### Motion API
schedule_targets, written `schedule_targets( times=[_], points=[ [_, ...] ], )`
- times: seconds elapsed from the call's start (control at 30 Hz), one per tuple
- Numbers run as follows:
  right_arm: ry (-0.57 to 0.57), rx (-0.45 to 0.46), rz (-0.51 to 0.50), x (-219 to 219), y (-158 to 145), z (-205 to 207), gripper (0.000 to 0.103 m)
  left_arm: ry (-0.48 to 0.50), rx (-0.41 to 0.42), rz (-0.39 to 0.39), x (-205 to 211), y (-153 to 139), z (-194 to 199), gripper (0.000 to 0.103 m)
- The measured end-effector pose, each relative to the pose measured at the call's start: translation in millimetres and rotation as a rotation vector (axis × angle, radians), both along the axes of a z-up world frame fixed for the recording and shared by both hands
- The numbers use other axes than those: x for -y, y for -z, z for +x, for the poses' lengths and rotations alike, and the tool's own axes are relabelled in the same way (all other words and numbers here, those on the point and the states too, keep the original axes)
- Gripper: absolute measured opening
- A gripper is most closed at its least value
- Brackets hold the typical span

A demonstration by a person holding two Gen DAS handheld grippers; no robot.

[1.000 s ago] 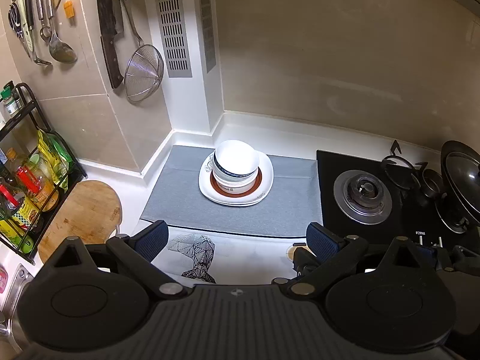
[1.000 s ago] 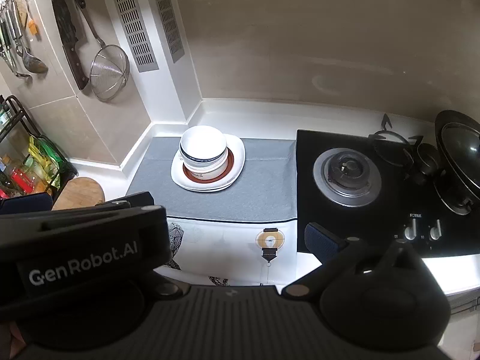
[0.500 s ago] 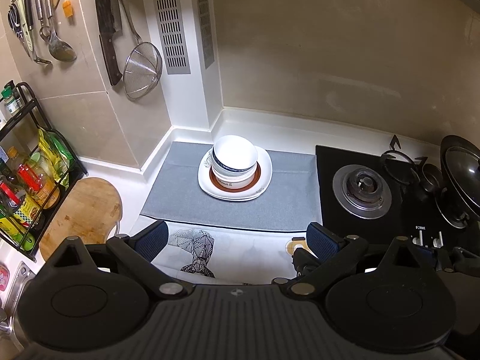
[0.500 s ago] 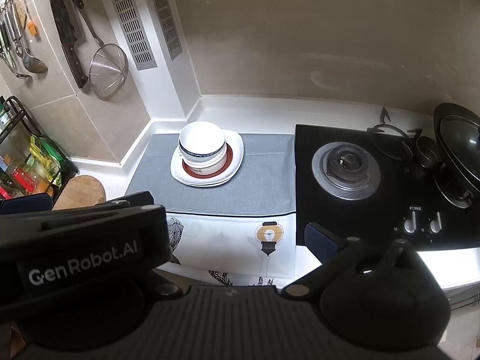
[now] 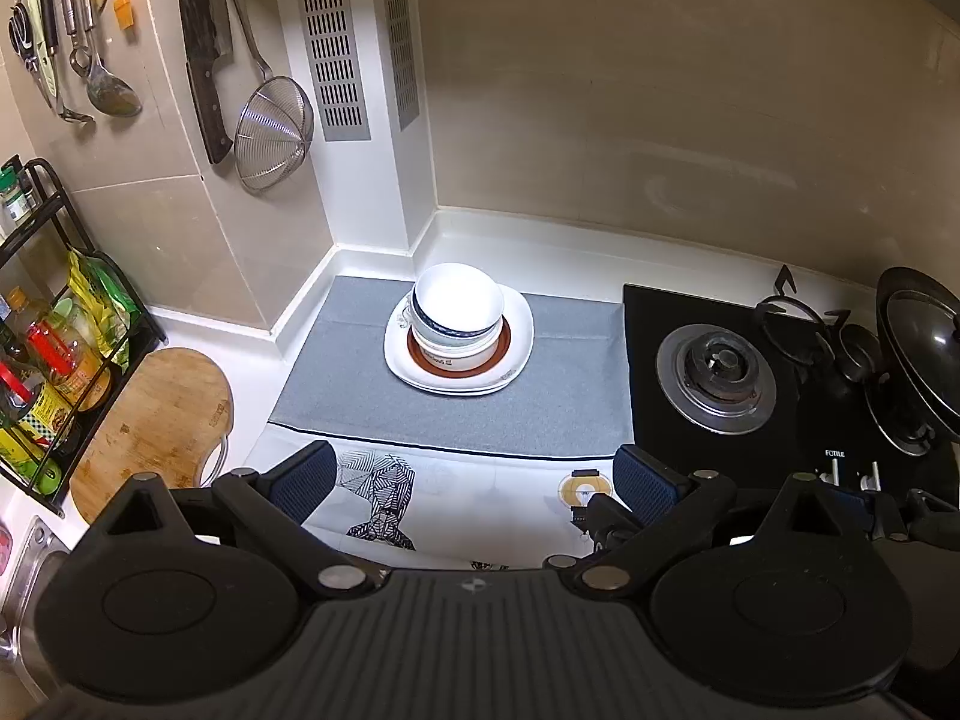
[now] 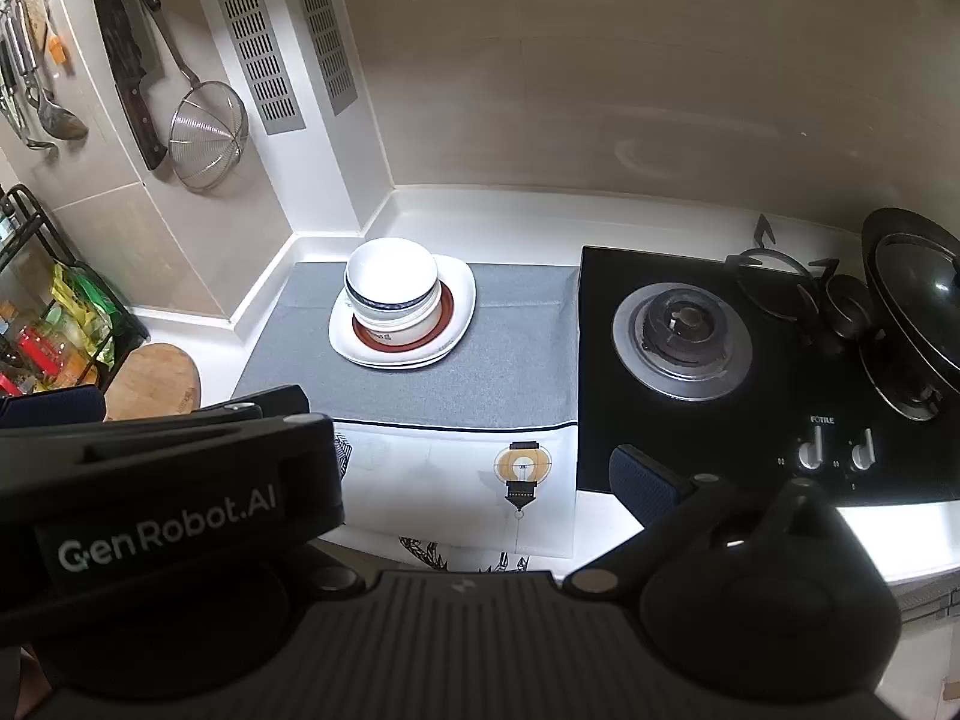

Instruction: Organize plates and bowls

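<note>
The counter (image 5: 576, 252) is covered by a grey mat (image 5: 558, 402). White plates (image 5: 516, 333) are stacked on the mat, with nested bowls (image 5: 457, 303) on top. The left claw (image 5: 474, 474) is held wide, empty, well short of the stack. The right claw (image 6: 456, 450) is likewise spread and empty.

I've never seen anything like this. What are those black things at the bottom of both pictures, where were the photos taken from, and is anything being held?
No robot here: a person holds a two-finger claw in each hand, and each claw carries a wide-angle camera looking forward along its fingers. One picture comes from the left claw, the other from the right claw; the black shapes are the claws themselves. Both are open and hold nothing. Ahead, on a grey mat on the kitchen counter, stands a stack of bowls on white plates. To the right is a gas stove; to the left lies a wooden cutting board. In the right-hand picture, the other claw's body blocks the lower left.
</note>
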State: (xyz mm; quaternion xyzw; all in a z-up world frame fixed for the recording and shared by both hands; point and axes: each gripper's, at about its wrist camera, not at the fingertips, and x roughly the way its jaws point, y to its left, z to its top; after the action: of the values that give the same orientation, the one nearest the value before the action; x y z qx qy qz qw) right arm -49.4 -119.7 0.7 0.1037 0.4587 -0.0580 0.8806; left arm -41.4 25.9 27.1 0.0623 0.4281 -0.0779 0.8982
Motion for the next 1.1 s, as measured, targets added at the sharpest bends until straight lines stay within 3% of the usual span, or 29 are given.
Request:
schedule_targets(
  times=[1.1],
  points=[
    [-0.037,-0.004,-0.006,6.9,0.5,11.5,0.103,-0.022,-0.014,-0.002,6.4,2.3,9.6,0.1]
  ],
)
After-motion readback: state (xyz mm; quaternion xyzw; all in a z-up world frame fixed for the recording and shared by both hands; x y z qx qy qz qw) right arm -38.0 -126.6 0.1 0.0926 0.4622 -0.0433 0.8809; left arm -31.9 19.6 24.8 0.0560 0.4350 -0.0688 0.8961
